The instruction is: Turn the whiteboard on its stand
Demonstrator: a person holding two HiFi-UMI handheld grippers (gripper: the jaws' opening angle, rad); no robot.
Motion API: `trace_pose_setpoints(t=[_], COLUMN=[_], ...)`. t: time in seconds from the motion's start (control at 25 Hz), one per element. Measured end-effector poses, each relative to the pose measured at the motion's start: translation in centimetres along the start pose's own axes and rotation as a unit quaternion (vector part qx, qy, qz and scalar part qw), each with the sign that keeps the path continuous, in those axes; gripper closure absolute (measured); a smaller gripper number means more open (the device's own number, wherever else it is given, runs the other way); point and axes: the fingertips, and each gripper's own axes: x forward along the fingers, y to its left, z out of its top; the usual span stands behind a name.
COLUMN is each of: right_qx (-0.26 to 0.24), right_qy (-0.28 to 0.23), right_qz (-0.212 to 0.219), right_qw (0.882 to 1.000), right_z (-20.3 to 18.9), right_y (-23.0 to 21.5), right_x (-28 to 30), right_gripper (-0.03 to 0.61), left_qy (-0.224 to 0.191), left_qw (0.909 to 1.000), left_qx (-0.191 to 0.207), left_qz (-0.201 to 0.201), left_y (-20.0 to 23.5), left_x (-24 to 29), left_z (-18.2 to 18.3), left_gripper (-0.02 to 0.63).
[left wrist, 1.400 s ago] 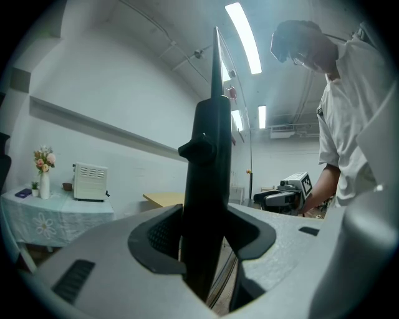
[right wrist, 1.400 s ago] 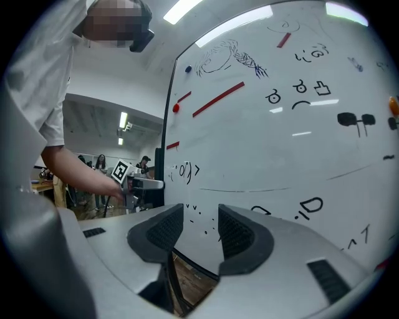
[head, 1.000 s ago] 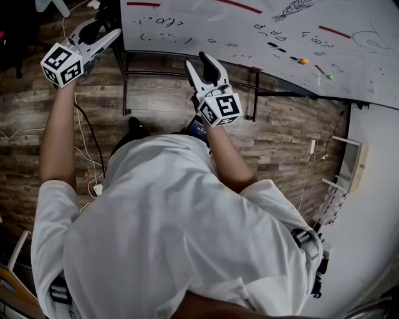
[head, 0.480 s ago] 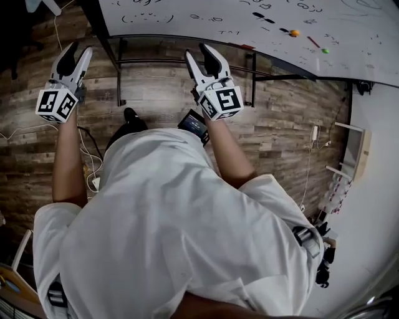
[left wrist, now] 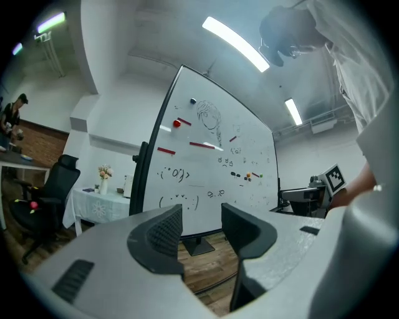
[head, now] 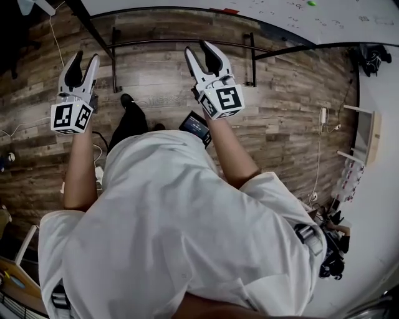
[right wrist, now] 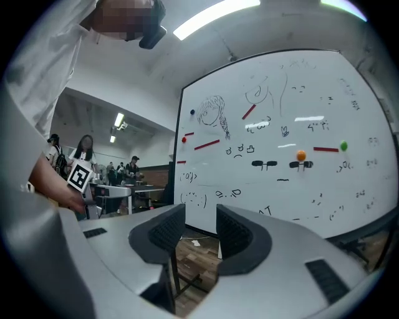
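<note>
Wooden floor planks (head: 293,112) fill the head view, above which the left gripper (head: 86,57) and the right gripper (head: 201,51) are held out level ahead of a person in a white shirt (head: 181,230). Only the lower edge of the whiteboard (head: 349,15) is seen along the top of the frame. The black bars of its stand (head: 187,42) are seen beneath it, and both are apart from the two grippers. In the left gripper view, the left gripper (left wrist: 201,215) is seen released, its jaws parted by a narrow gap with nothing between them. The whiteboard (left wrist: 206,168) is seen beyond them at an angle, upright on the stand (left wrist: 198,246). A black office chair (left wrist: 53,199) and a cloth-covered table (left wrist: 100,205) are seen at the left. In the right gripper view, the jaws of the right gripper (right wrist: 199,218) have just been closing, yet a slim gap is left and nothing is gripped. The whiteboard (right wrist: 280,143) is faced more squarely there, marked with drawings, red strokes, an orange magnet (right wrist: 301,155) and a green magnet (right wrist: 343,146).
</note>
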Motion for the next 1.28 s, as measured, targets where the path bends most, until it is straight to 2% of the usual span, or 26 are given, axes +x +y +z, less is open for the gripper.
trace_pose_setpoints(t=[0.2, 0.48, 0.6, 0.8, 1.08, 1.28], right_qx=[0.005, 0.016, 0.01, 0.002, 0.0, -0.002], right_qy=[0.003, 0.009, 0.012, 0.008, 0.02, 0.015], right_qz=[-0.016, -0.032, -0.047, -0.07, -0.077, -0.074], right_qw=[1.0, 0.999, 0.999, 0.998, 0.997, 0.997], right_z=[-2.3, -2.3, -1.7, -0.7, -0.6, -0.5], right_y=[2.6, 6.3, 8.1, 12.6, 17.9, 20.8], right_x=[-8.9, -16.7, -18.2, -20.3, -21.0, -21.6], right_gripper=[0.431, 0.44, 0.448, 0.456, 0.457, 0.457], left_qy=[0.011, 0.02, 0.018, 0.011, 0.006, 0.013], left_qw=[0.9999, 0.9989, 0.9987, 0.9988, 0.9982, 0.9985], left_qx=[0.009, 0.036, 0.033, 0.034, 0.041, 0.027], left_qz=[-0.002, -0.022, -0.034, -0.032, -0.044, -0.045], left_y=[-6.8, -13.4, -13.4, -11.5, -9.5, -9.0], left_x=[-6.2, -12.1, -13.9, -18.4, -22.7, -25.3], left_z=[-2.0, -1.0, -0.8, 0.2, 1.1, -0.1], left_gripper=[0.413, 0.413, 0.414, 0.414, 0.414, 0.414])
